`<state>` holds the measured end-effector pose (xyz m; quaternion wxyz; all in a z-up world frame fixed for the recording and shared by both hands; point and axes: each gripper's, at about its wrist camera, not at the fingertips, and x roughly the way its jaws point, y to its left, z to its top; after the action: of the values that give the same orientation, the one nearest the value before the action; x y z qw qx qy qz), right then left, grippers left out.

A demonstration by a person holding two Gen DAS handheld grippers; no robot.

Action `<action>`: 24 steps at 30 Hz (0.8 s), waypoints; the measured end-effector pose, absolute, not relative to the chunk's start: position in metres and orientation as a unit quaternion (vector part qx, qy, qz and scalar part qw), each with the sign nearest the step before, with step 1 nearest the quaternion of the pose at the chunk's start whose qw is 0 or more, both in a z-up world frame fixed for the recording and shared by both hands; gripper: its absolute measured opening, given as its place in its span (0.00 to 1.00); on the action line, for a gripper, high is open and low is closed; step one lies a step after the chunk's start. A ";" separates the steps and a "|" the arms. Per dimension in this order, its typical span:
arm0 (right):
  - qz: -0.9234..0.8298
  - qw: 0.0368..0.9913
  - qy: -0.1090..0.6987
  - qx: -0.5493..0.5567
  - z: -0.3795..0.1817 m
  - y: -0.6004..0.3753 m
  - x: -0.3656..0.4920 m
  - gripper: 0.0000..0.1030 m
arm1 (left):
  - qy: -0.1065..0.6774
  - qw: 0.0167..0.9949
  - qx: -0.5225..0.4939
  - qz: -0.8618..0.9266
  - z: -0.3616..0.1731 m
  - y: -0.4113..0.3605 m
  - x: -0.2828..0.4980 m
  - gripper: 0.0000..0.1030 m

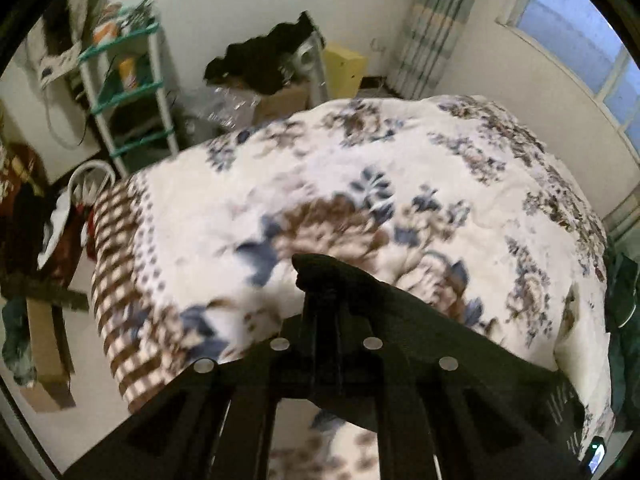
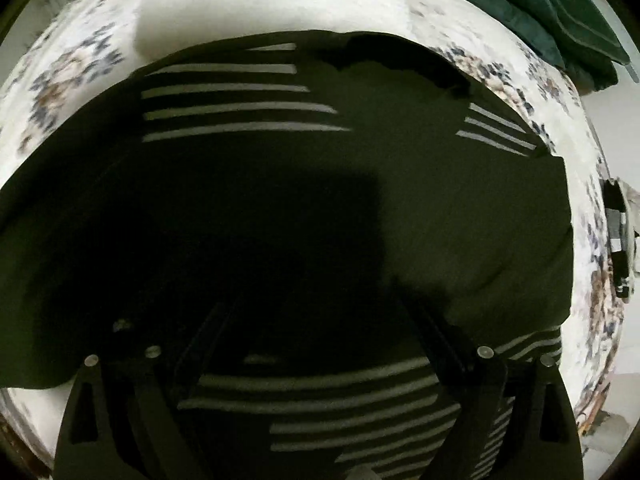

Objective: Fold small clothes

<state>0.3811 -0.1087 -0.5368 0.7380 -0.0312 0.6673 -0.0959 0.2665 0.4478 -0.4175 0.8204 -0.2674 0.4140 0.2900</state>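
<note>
There are two grippers: the left gripper (image 1: 326, 280) and the right gripper (image 2: 316, 320). Under the right one lies one dark striped shirt (image 2: 460, 220). Ahead of the left one is one flowery bed cover (image 1: 360, 160).

Item: dark garment (image 2: 440, 208) with pale grey stripe bands. It is lying spread and mostly flat under and ahead of my right tool, one striped part lying nearest me. A corner of it (image 1: 320, 276) is hanging pinched at my left tool's tips.
</note>
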 end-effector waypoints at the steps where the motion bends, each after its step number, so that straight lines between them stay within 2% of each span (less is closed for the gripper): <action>1: -0.102 0.736 0.668 -0.029 -0.538 -0.112 0.387 0.92 | 0.412 0.825 -0.262 0.285 -0.411 0.446 0.273 0.05; 7: -0.114 0.737 0.666 -0.001 -0.538 -0.119 0.412 0.92 | 0.412 0.853 -0.193 0.255 -0.369 0.389 0.314 0.04; 13: -0.107 0.731 0.664 0.112 -0.527 -0.188 0.395 0.92 | 0.425 0.875 -0.147 0.179 -0.352 0.270 0.355 0.04; 18: -0.126 0.712 0.661 0.202 -0.522 -0.290 0.367 0.92 | 0.458 0.875 -0.142 0.068 -0.371 0.108 0.383 0.04; 24: -0.185 0.697 0.651 0.235 -0.517 -0.429 0.325 0.92 | 0.502 0.851 -0.138 -0.068 -0.410 -0.118 0.407 0.04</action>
<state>0.3254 -0.4293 -0.5174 0.6973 0.2353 0.6512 -0.1855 0.4073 -0.1175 -0.4102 0.8508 -0.1382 0.5024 -0.0679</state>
